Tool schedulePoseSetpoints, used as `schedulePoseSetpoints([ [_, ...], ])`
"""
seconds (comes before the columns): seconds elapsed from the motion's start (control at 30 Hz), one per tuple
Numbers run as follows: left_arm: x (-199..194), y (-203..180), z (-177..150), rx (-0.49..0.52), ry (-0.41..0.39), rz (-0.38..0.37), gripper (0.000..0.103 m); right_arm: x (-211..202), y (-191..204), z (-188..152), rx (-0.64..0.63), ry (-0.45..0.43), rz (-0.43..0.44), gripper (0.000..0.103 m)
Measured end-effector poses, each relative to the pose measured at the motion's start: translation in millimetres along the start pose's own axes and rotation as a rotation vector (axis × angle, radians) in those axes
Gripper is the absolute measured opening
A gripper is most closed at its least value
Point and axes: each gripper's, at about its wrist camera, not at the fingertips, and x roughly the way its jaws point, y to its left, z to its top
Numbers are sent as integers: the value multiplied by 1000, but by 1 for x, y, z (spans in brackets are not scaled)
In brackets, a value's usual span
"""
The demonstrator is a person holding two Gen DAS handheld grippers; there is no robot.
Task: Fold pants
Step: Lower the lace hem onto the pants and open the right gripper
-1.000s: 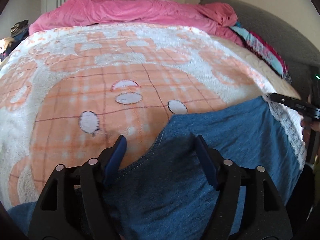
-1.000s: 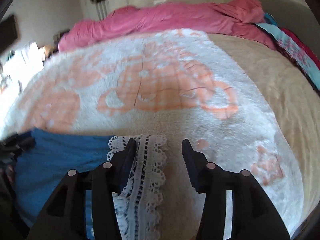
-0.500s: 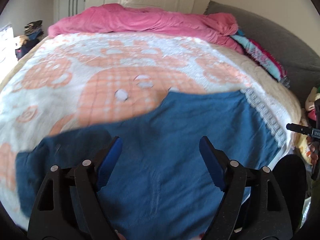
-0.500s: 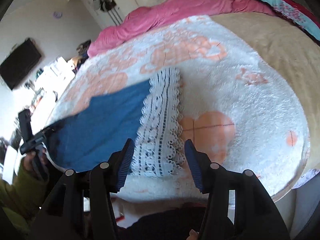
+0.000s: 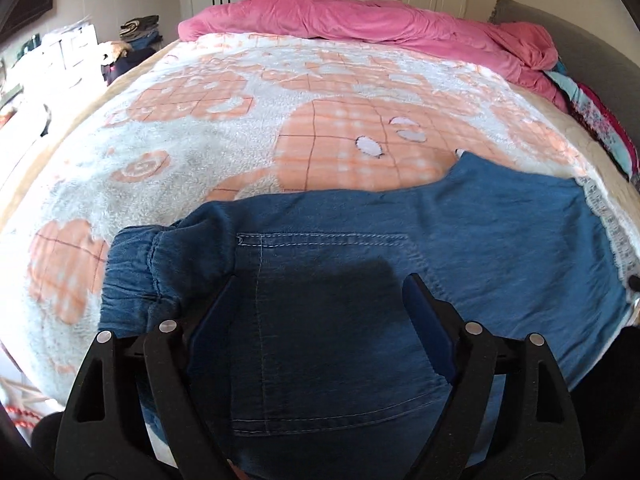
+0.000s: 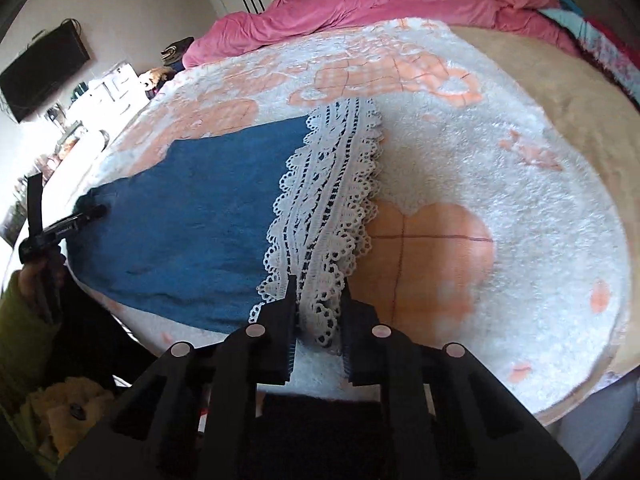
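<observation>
The pants (image 5: 500,240) run out of sight below the left fingers (image 5: 428,328). Their lace hem (image 6: 324,208) vanishes behind the right fingers (image 6: 289,320)

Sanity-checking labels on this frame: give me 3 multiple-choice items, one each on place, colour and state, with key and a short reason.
1. Where do the pants lie?
A. on the floor
B. on the patterned blanket on the bed
C. on a chair

2. What colour is the lace trim at the leg hem?
A. white
B. black
C. pink

3. How do the left gripper jaws stand?
A. clamped on lace
B. wide apart above the denim
C. shut with nothing between them

Key: B, blue denim is spread on the orange-and-white blanket; A, the scalloped lace is white; B, both fingers stand wide either side of the pocket area.
</observation>
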Motion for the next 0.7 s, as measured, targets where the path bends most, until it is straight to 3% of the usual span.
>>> schedulePoseSetpoints([
  [0.2,1,8,-9,3,-17,-25,76,14,-10,-11,64,18,-50,21],
  [0.3,-6,8,-8,-20,-19,-41,76,7,-12,-13,91,11,-46,33],
  [0.37,-21,12,-4,-45,-45,-70,76,-8,-14,-14,112,-31,-68,45],
  [0.43,-38,15,1,-57,-83,-65,78,-32,-13,-14,125,-114,-72,45],
  [0.53,-56,5,10,-38,-118,-66,81,-53,3,-4,96,-205,-44,46],
  [0.63,-55,-20,14,16,-125,-90,87,-41,42,15,-6,-214,-26,58],
  [0.7,-48,-38,12,60,-112,-108,89,-22,65,23,-48,-193,-16,58],
])
